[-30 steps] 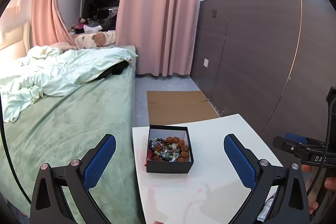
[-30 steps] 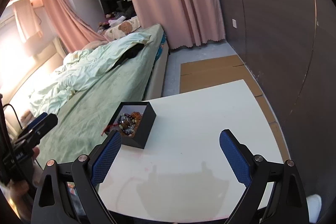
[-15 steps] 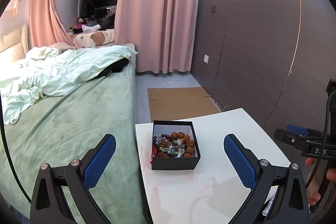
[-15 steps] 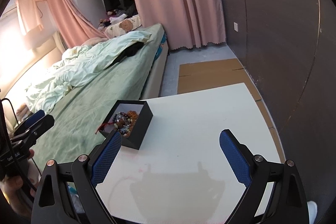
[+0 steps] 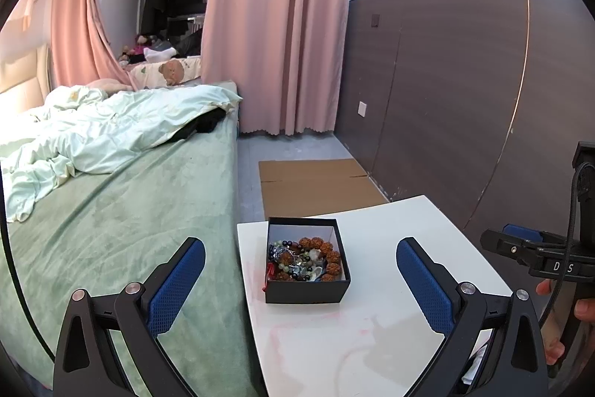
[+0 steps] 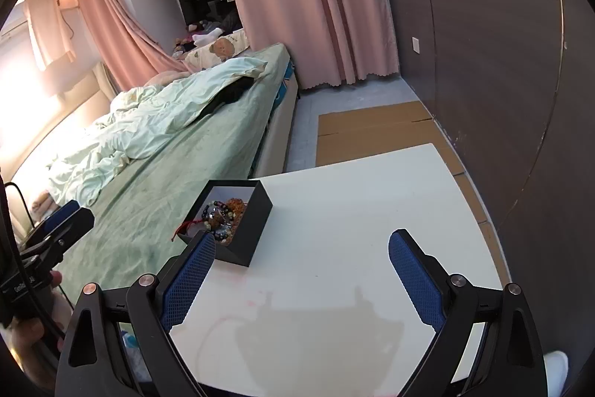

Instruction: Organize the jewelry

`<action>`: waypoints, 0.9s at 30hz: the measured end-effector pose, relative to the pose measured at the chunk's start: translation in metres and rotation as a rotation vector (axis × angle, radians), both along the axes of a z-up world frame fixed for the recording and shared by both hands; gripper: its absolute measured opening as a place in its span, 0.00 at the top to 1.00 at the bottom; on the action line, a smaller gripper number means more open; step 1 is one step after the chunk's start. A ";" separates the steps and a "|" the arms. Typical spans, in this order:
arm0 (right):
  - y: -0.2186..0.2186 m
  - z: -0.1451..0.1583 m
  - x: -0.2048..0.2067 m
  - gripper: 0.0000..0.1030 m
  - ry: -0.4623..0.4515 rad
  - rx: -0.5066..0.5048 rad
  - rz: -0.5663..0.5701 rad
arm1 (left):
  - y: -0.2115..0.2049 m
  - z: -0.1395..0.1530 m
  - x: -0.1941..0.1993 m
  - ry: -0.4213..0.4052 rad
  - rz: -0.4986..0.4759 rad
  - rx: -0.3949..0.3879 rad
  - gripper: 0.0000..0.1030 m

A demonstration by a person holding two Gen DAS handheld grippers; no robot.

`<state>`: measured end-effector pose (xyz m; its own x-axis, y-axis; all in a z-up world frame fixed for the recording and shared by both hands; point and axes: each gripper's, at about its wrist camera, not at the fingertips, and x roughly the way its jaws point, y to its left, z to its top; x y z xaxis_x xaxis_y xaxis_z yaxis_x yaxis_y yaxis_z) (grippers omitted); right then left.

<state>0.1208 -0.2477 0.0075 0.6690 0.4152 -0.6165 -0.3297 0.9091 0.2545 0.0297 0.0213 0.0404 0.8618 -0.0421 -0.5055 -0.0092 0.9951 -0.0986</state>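
A small black box (image 5: 305, 291) (image 6: 254, 231) sits on the left part of a white table (image 5: 390, 333) (image 6: 353, 211). It holds a tangle of bead bracelets (image 5: 305, 259) (image 6: 225, 214), brown, dark and pale, with a red cord (image 6: 186, 229) hanging over its near edge. My left gripper (image 5: 300, 279) is open, its blue pads either side of the box and short of it. My right gripper (image 6: 302, 272) is open too, above bare table to the right of the box. Each gripper shows at the edge of the other's view, held by a hand.
A bed with a green cover (image 5: 111, 229) (image 6: 178, 173) and a pale quilt butts against the table's left side. Flat cardboard (image 5: 316, 185) lies on the floor beyond the table. A dark panelled wall (image 5: 465, 99) runs along the right. Pink curtains (image 5: 279, 25) hang at the back.
The left wrist view has swung left, so the box now sits further right between its pads. The right wrist view has tilted and closed in slightly on the box.
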 end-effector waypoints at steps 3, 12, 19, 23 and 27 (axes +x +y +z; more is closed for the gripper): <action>0.002 0.000 0.000 0.08 -0.001 -0.003 0.006 | -0.001 0.003 0.001 -0.005 -0.001 0.002 0.00; 0.000 0.000 0.001 0.08 0.000 -0.001 -0.004 | -0.003 0.006 0.001 -0.004 -0.009 0.007 0.00; -0.002 0.003 0.001 0.08 -0.002 -0.002 -0.007 | -0.008 0.007 -0.002 -0.010 -0.015 0.028 0.00; -0.003 0.005 0.001 0.08 -0.003 -0.001 -0.010 | -0.008 0.008 -0.002 -0.011 -0.016 0.025 0.00; -0.003 0.006 0.002 0.08 -0.006 -0.003 -0.013 | -0.008 0.007 -0.002 -0.011 -0.016 0.026 0.00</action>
